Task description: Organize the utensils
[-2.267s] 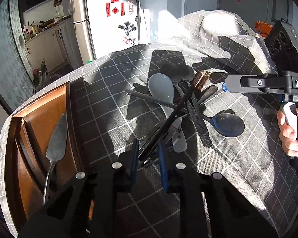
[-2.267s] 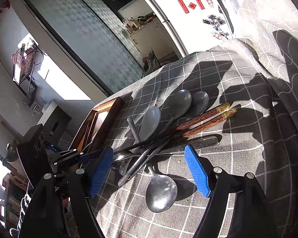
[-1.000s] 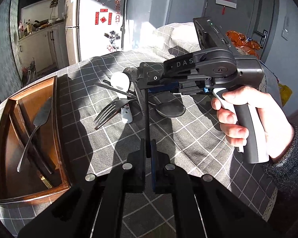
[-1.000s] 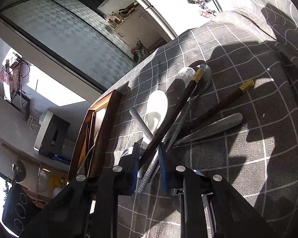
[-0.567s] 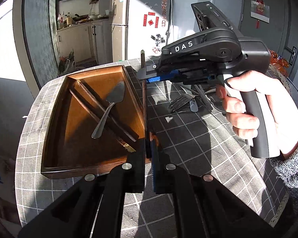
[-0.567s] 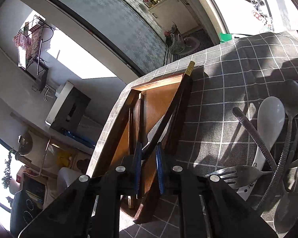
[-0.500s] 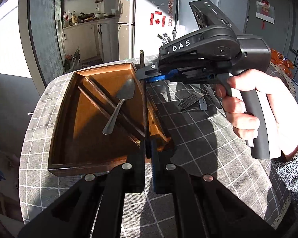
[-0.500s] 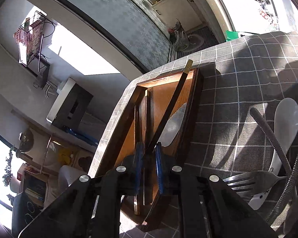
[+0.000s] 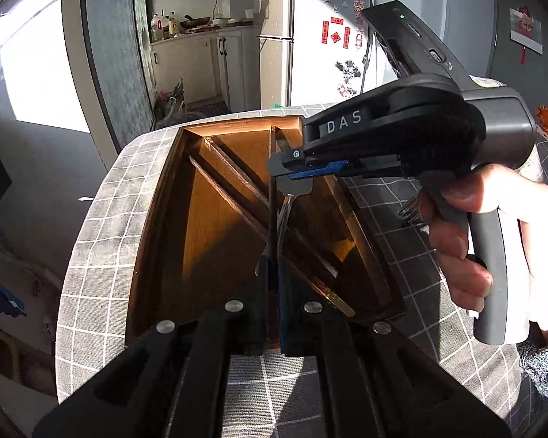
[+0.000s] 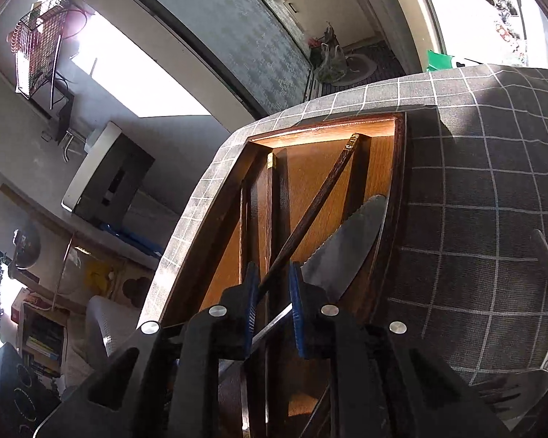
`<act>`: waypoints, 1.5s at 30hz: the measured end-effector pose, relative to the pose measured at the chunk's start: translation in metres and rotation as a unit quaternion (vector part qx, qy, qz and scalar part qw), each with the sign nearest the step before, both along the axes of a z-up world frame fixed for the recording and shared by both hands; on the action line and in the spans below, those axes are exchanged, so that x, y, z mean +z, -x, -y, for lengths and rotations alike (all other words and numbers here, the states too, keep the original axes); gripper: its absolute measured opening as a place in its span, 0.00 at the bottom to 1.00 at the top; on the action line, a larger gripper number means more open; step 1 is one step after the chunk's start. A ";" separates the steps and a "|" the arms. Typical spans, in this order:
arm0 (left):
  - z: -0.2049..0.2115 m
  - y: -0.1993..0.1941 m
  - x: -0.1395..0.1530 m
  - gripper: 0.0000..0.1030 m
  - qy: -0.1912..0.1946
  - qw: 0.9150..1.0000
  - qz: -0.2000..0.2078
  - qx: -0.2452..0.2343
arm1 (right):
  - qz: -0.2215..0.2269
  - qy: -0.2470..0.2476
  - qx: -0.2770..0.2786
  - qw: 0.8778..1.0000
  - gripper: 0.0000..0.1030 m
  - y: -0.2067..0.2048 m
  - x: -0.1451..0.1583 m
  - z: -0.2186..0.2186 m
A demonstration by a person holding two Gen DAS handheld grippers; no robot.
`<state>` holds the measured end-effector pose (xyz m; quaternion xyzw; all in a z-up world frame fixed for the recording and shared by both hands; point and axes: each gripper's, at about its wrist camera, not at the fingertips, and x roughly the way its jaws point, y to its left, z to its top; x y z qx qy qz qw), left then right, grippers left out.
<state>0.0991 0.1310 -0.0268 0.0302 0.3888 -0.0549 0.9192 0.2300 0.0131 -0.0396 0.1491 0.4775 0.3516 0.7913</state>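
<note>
The left gripper (image 9: 273, 284) is clamping its blue-padded jaws tight on the lower end of a dark chopstick (image 9: 271, 219), which is running straight up from the pads over the wooden tray (image 9: 157, 200).

Further along the same stick the right gripper (image 9: 292, 169) is reaching in from the right, with the white letters "DAS" readable on its black body. The right hand (image 9: 493, 241) is gripping its grey handle.

In the right wrist view the right gripper (image 10: 273, 299) is showing its blue pads (image 10: 252, 299) a little apart, with the chopstick (image 10: 310, 219) passing between them. Whether they are pressing on it cannot be told. The stick's gold-capped tip is carrying small marks too fine to read.

Under the stick a serrated cake server (image 10: 347, 252) is lying in the tray (image 10: 400, 182), its blade toward the tray's right wall. Two more chopsticks (image 9: 233, 186) are lying slantwise on the tray floor.

The tray is sitting on a grey checked tablecloth (image 9: 102, 219) close to the table's rounded edge. A fork (image 9: 409, 211) is lying on the cloth just behind the right hand.

Beyond the table a white fridge (image 9: 296, 54) is carrying red stickers with characters too small to read.
</note>
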 end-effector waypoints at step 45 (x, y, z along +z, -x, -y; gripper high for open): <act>0.154 -0.096 -0.024 0.52 -0.050 0.965 -0.069 -0.247 | 0.033 -0.059 -0.128 0.989 0.69 0.054 -0.014 0.259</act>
